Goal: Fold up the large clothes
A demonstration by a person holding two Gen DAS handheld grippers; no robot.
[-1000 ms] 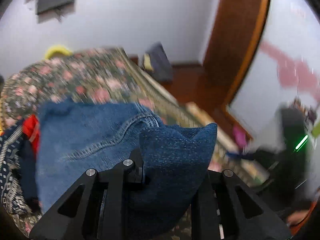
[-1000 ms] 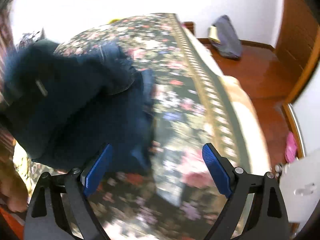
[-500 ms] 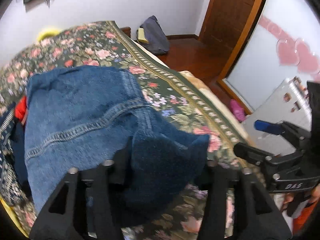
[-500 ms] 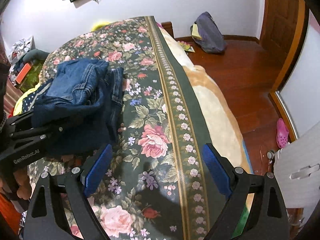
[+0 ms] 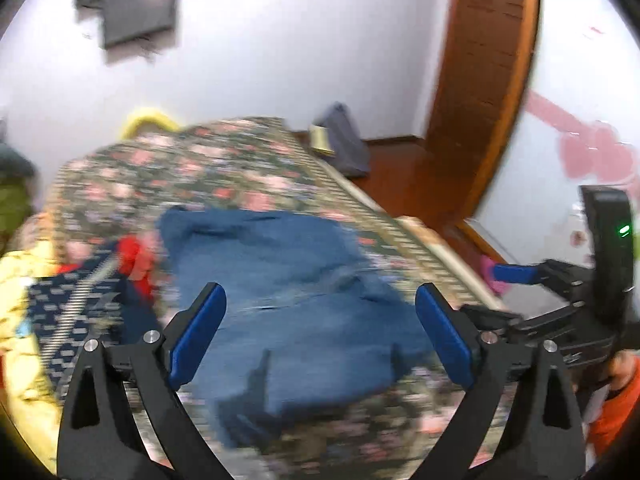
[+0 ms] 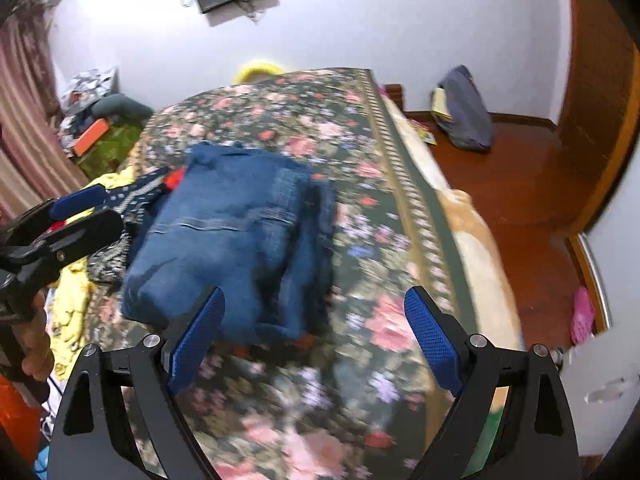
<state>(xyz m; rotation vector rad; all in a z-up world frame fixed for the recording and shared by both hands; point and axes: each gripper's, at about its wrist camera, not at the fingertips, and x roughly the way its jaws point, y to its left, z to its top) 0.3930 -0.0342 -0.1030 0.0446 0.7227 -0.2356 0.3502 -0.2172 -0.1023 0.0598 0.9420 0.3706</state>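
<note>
Fold looks finished: jeans [image 6: 236, 240] lie bundled on the bed [image 6: 380, 320], ahead of both grippers, left gripper [image 5: 320, 336] opening with nothing between its pads, right gripper [image 6: 314, 336] wide and empty; next likely calls for another garment from the pile [image 5: 76, 304] to the left.

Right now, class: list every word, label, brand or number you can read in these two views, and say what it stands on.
None can be read.
Right gripper body: small pale marks, too blurred to read.
White cabinet: a faint mark, not legible.
Jeans and floral bedspread: no text visible.
</note>
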